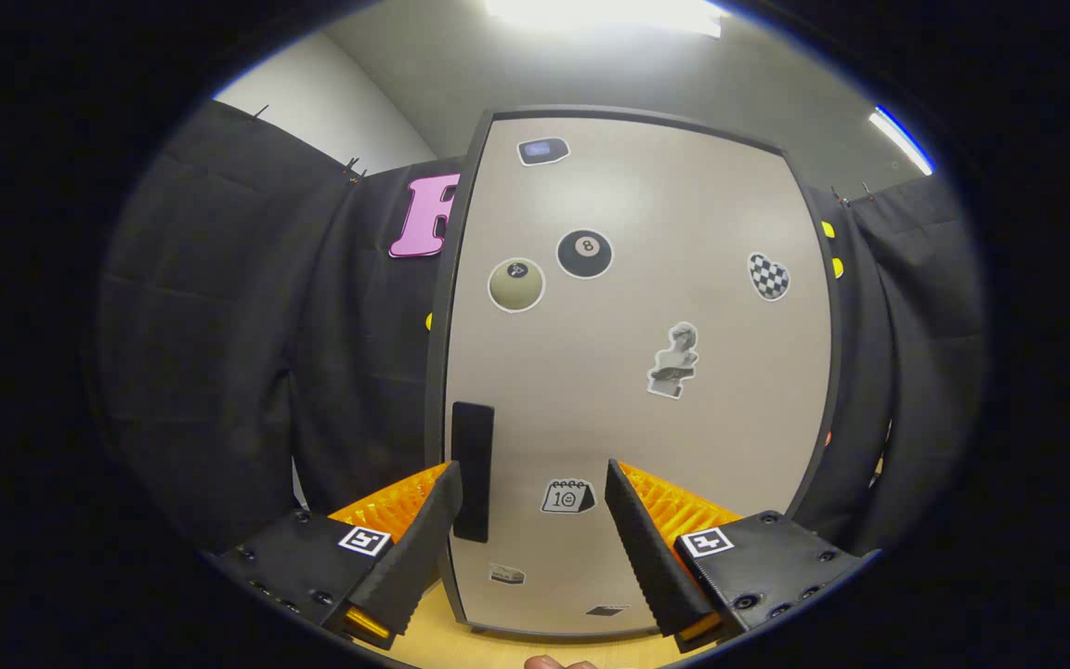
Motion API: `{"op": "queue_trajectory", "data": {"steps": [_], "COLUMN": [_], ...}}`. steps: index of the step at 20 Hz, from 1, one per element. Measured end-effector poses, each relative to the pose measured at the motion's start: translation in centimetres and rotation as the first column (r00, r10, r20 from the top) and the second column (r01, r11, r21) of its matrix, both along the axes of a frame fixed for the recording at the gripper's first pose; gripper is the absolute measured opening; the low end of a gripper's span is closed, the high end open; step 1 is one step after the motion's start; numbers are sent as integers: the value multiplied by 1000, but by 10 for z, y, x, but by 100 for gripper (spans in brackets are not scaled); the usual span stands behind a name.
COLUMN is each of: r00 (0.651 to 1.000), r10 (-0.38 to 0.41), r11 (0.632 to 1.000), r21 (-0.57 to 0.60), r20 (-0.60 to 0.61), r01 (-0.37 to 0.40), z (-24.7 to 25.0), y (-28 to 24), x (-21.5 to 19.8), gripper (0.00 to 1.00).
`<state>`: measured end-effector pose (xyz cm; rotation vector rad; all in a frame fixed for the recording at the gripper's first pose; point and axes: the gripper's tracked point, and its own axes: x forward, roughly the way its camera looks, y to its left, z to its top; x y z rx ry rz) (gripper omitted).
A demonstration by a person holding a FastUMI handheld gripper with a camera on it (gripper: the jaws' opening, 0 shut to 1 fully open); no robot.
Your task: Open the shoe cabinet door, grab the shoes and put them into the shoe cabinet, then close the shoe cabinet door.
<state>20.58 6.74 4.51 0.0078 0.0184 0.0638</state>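
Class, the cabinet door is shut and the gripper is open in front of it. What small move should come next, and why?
Probably shift slightly left and forward so the open gripper straddles the black handle. The door is shut, and the handle sits beside the left finger, not yet between the two.

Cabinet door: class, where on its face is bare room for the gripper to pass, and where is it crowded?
Bare: the door between the handle and the statue sticker. Crowded: the upper part, around the ball stickers. The gripper is open, holding nothing.
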Motion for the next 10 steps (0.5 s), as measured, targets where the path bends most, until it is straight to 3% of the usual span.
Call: {"op": "queue_trajectory", "data": {"steps": [7,10], "r00": [993,988], "r10": [89,91], "r11": [996,996], "r21": [29,8], "r20": [-75,-124], "r01": [-88,-90], "z": [-31,-49], "y": [44,53], "x": [43,52], "gripper": [97,97]}}
